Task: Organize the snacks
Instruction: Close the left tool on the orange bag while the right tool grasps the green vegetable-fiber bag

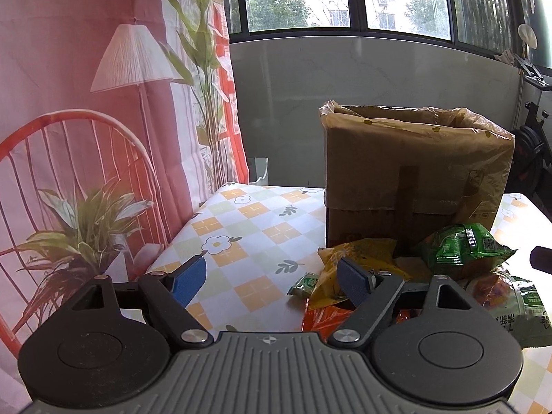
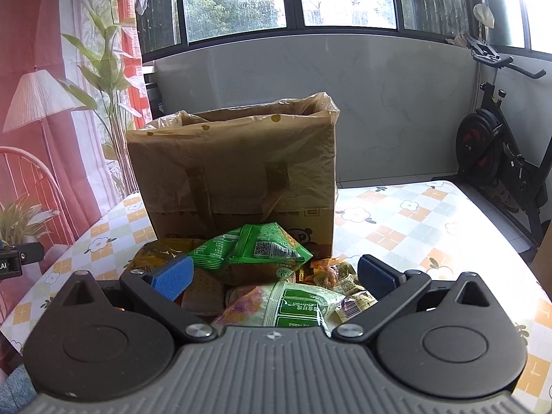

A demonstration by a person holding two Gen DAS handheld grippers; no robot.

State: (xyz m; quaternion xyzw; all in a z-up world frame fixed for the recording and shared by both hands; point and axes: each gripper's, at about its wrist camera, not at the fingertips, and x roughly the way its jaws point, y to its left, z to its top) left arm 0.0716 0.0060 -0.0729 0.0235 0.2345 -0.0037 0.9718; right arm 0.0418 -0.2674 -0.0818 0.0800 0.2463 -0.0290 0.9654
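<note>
Snack packets (image 2: 269, 276) — green, yellow and orange foil — all lie heaped on the checked tablecloth (image 2: 414, 227) before the plastic-lined cardboard box (image 2: 238, 172), both grippers (image 1: 272, 277) (image 2: 274, 276) gaping wide and empty — sorting looks barely begun.

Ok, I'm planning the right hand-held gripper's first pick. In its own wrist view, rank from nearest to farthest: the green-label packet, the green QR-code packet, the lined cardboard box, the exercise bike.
1. Green-label packet, between the open fingers of the right hand-held gripper.
2. Green QR-code packet, just behind, centre.
3. Lined cardboard box, behind the pile.
4. Exercise bike, off the table, far right.
</note>
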